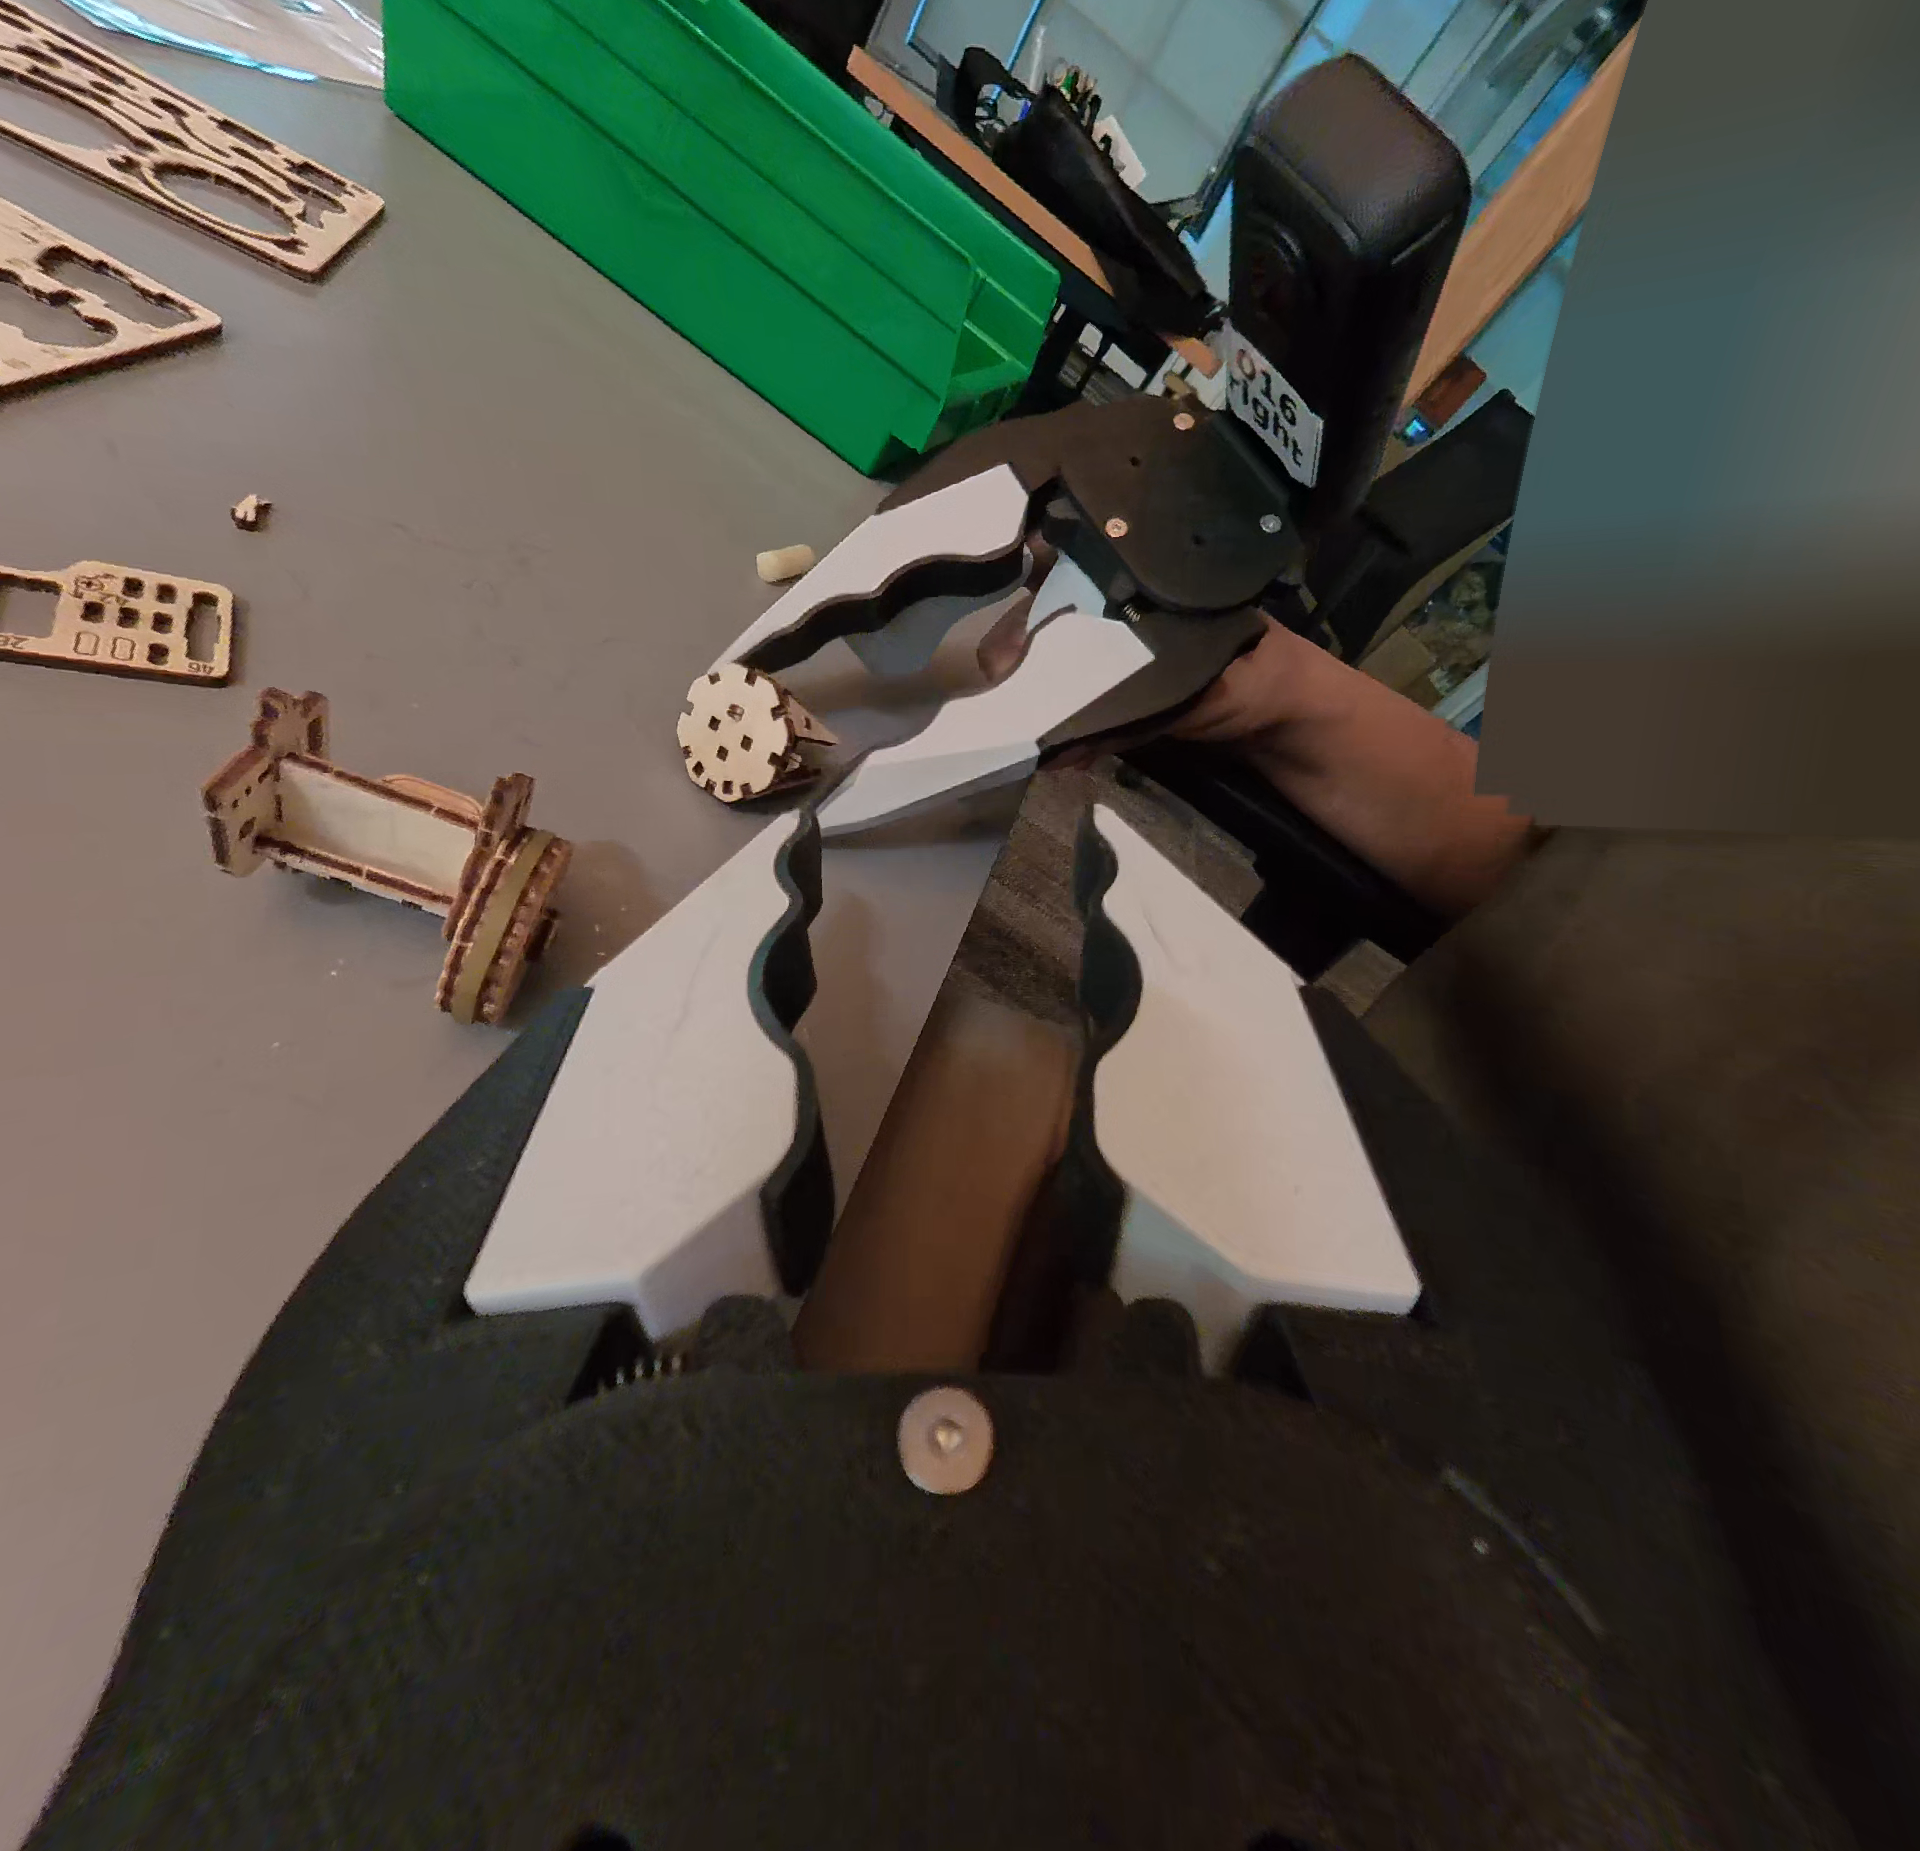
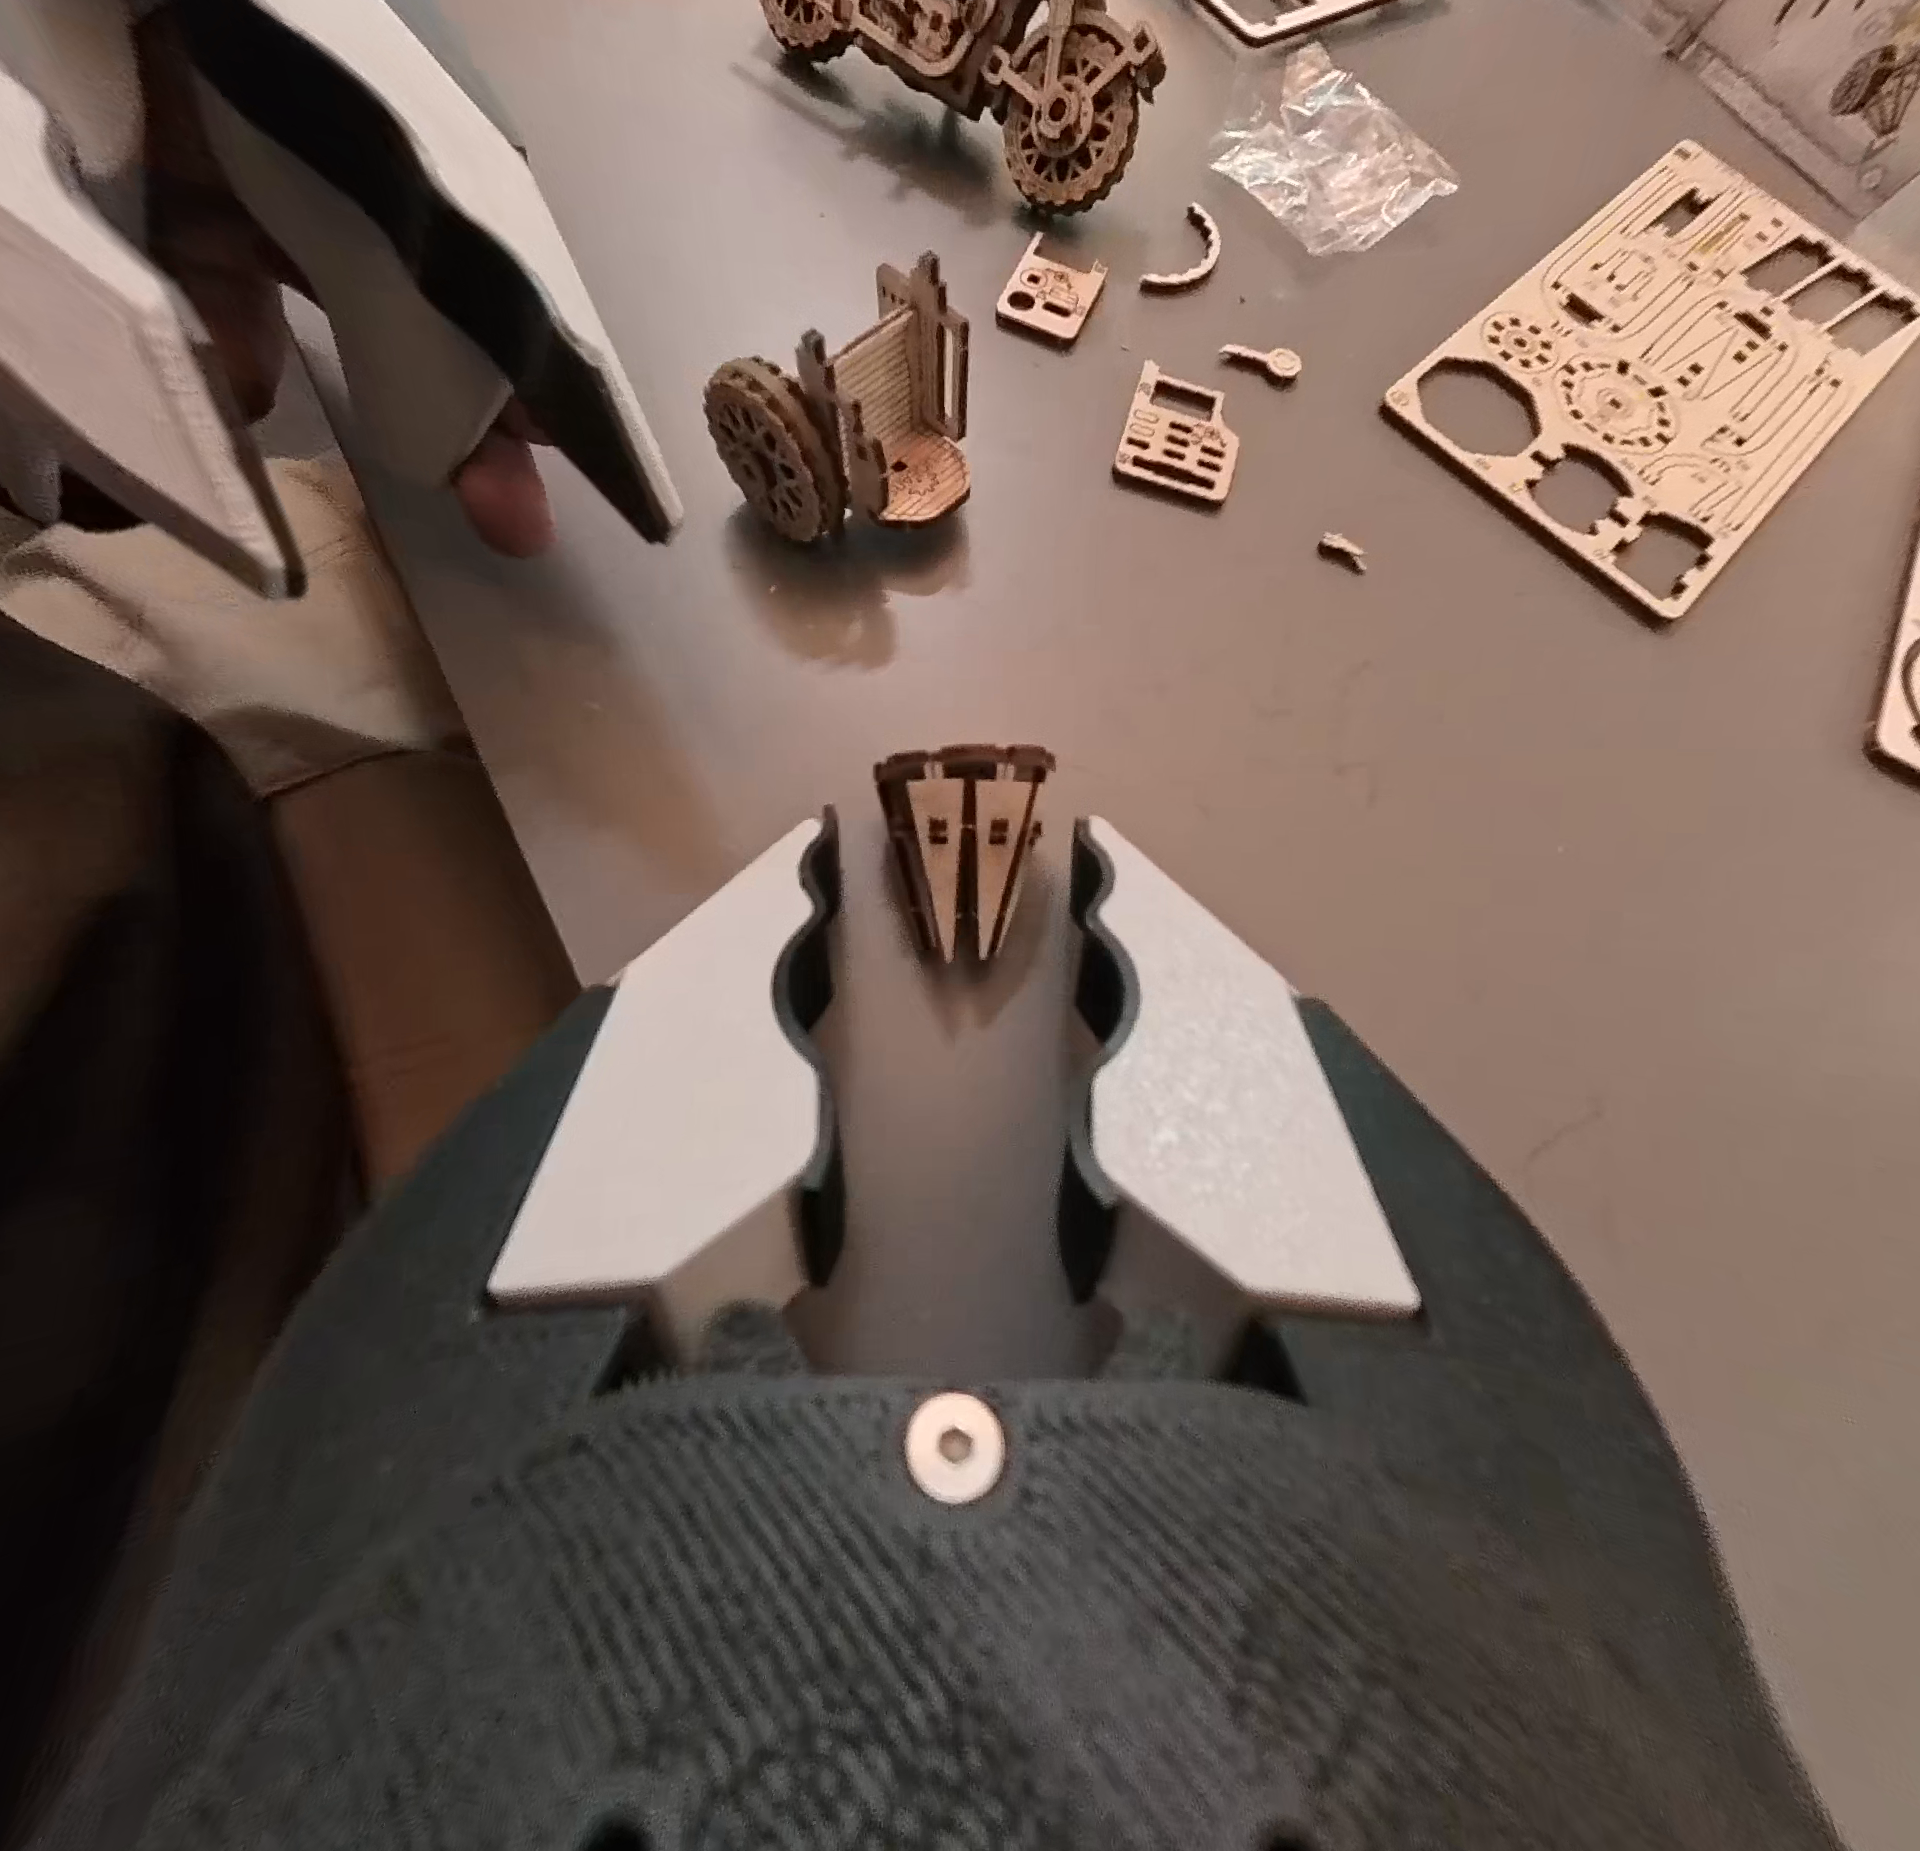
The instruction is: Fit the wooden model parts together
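Note:
A small cone-shaped wooden part [image 2: 961, 845] with a notched round end [image 1: 732, 736] lies on the grey table. My right gripper [image 2: 954, 827] is open and straddles it, a gap showing on each side; it also shows in the left wrist view [image 1: 790, 741]. A wooden sidecar sub-assembly with a wheel [image 2: 842, 430] stands farther on, and also shows in the left wrist view [image 1: 384, 845]. A wooden motorcycle model [image 2: 956, 35] stands at the far end. My left gripper [image 1: 951, 825] is open and empty, held over the table edge near the right gripper; it also shows in the right wrist view [image 2: 468, 549].
Green plastic bins [image 1: 727, 191] stand at the back. Punched wooden sheets [image 2: 1662, 378] [image 1: 187, 160], small loose pieces [image 2: 1179, 435] and a crumpled clear bag [image 2: 1330, 160] lie about the table. The table edge [image 2: 488, 762] runs close on the left. A forearm [image 1: 1351, 741] is behind the right gripper. The wooden motorcycle model [image 2: 956, 35] is about equally far from each gripper, around 20 centimetres.

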`<move>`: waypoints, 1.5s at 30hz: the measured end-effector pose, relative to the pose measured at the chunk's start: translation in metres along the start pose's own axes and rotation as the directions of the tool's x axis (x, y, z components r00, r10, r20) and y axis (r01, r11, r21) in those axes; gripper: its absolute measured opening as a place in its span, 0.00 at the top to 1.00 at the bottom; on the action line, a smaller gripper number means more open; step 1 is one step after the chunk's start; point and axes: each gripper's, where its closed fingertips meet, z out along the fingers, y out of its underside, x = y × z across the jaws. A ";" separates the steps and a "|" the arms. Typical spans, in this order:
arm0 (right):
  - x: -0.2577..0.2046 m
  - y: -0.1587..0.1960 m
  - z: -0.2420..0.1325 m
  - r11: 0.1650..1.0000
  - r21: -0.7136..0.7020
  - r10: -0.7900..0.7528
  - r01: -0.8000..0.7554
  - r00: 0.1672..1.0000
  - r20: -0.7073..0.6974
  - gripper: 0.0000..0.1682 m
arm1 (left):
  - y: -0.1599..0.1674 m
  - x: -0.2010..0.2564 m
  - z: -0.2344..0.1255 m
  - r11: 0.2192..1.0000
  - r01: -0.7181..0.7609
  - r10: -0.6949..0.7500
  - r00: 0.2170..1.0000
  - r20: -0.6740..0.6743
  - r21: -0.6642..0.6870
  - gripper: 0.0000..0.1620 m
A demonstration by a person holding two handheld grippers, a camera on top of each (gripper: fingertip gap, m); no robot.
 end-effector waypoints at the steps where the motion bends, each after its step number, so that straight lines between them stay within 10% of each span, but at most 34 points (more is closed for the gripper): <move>1: 0.000 -0.002 -0.001 1.000 0.010 -0.008 0.009 1.000 -0.007 0.73 | -0.001 0.001 -0.001 1.000 0.005 -0.005 1.000 -0.004 0.005 0.71; 9: 0.015 -0.029 -0.028 0.968 0.231 0.109 -0.099 0.993 -0.032 0.69 | 0.001 0.005 -0.001 1.000 -0.013 0.013 1.000 -0.019 0.003 0.77; 18: 0.056 -0.057 -0.091 0.696 0.578 0.423 -0.426 0.894 0.150 0.73 | 0.005 0.011 0.003 0.996 -0.085 0.085 0.996 -0.004 -0.009 0.76; 34: 0.065 -0.041 -0.050 0.881 0.428 0.288 -0.202 0.947 -0.145 0.72 | -0.009 0.011 -0.001 0.998 -0.007 0.010 0.999 -0.035 0.069 0.58; 45: 0.130 -0.082 0.038 0.940 0.196 0.319 -0.278 0.922 -0.220 0.43 | -0.043 -0.009 -0.018 0.980 -0.020 0.021 1.000 -0.001 0.196 0.54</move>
